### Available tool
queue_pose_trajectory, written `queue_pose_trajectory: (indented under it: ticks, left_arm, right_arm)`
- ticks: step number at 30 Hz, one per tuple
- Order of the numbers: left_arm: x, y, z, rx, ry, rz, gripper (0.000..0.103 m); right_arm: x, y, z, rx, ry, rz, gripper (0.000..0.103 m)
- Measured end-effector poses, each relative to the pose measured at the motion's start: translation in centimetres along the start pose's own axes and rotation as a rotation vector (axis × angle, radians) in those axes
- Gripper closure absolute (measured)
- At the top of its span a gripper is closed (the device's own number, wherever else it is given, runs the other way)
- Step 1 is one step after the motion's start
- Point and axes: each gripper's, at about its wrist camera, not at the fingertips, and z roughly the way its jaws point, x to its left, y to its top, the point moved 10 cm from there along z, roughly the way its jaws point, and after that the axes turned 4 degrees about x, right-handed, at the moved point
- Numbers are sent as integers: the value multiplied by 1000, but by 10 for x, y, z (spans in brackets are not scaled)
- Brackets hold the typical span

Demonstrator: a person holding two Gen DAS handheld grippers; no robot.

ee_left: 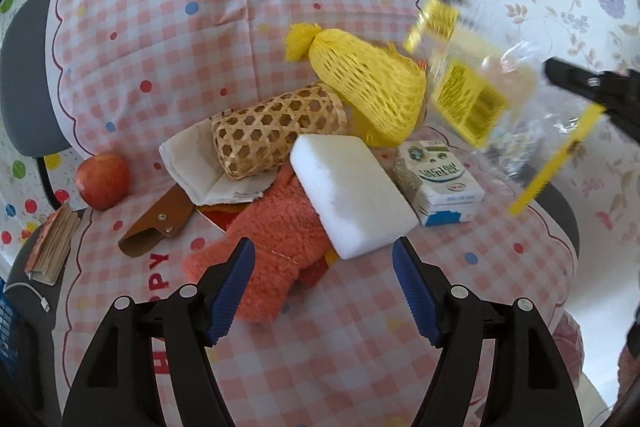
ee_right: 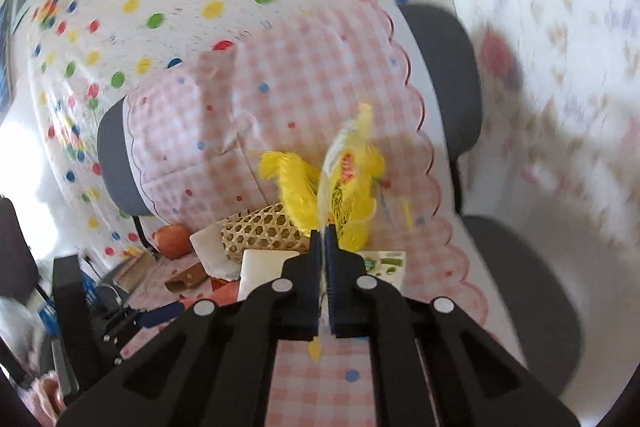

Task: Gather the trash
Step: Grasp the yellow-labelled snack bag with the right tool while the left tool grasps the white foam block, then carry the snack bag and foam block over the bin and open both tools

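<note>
My right gripper (ee_right: pixel 322 239) is shut on a clear and yellow plastic snack bag (ee_right: pixel 346 167), held above the pile; the same bag (ee_left: pixel 468 87) hangs blurred at the right of the left wrist view. My left gripper (ee_left: pixel 324 291) is open and empty, hovering over an orange fluffy cloth (ee_left: pixel 264 247) and a white foam block (ee_left: pixel 352 191). The pile on the pink checked cloth also has a yellow foam net (ee_left: pixel 368 87), a woven bamboo tube (ee_left: pixel 276 131), torn white paper (ee_left: pixel 192 163) and a small milk carton (ee_left: pixel 436 183).
A red apple (ee_left: pixel 103 185) and a brown knife sheath (ee_left: pixel 160 223) lie at the pile's left. A small stack of paper (ee_left: pixel 52 247) sits at the far left edge. Grey chair arms (ee_left: pixel 24 75) flank the cloth. A blue basket edge (ee_left: pixel 8 335) shows low left.
</note>
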Motion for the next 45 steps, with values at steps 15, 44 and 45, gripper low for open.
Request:
queue_pose_trajectory:
  ticks: [15,44,45]
  left_arm:
    - [-17,-4,43,67,3,146,42]
    - [-92,-16,-64,-135,-193,181,74]
    - [-100,-22,-69,-136,-209,189,73]
  right_arm:
    - [-47,-56,-23,55,-144,-5,100]
    - [-54,-93,-86,38,-237,42,100]
    - [-55,-98,-92,41,-247,49,100]
